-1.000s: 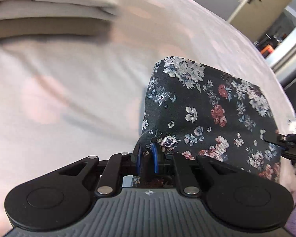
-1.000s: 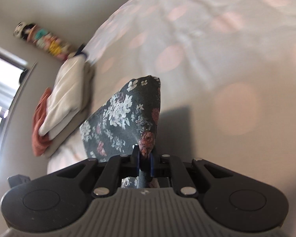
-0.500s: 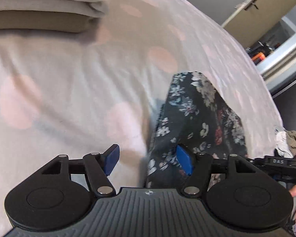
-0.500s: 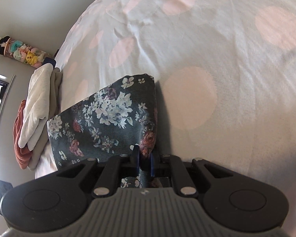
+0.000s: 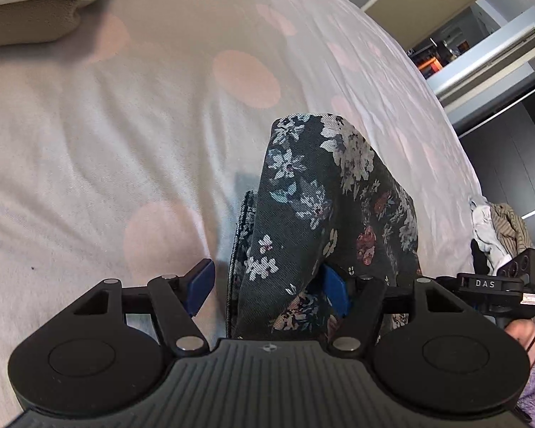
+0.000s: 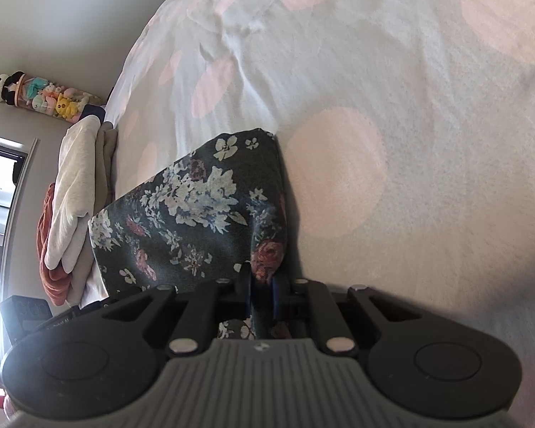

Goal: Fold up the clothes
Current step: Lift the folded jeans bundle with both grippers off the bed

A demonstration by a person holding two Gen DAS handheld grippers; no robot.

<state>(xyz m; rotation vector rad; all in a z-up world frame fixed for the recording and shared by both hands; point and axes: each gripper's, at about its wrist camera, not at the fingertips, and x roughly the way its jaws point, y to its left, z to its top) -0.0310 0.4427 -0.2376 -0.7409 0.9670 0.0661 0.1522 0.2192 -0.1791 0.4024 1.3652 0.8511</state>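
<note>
Left hand-held gripper [image 5: 267, 287] agape, right hand-held gripper [image 6: 261, 294] pinching floral garment [image 6: 196, 210]

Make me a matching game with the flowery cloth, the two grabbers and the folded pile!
Things:
1. left gripper
2. right gripper
3. floral garment
4. stack of folded clothes

States:
A. lying near the bed's edge, touched by nothing
B. jaws apart, pressing nothing
C. dark, with flowers, draped on the spotted bedsheet
D. clamped shut on cloth

Pairs: 1-B, 2-D, 3-C, 4-A
</note>
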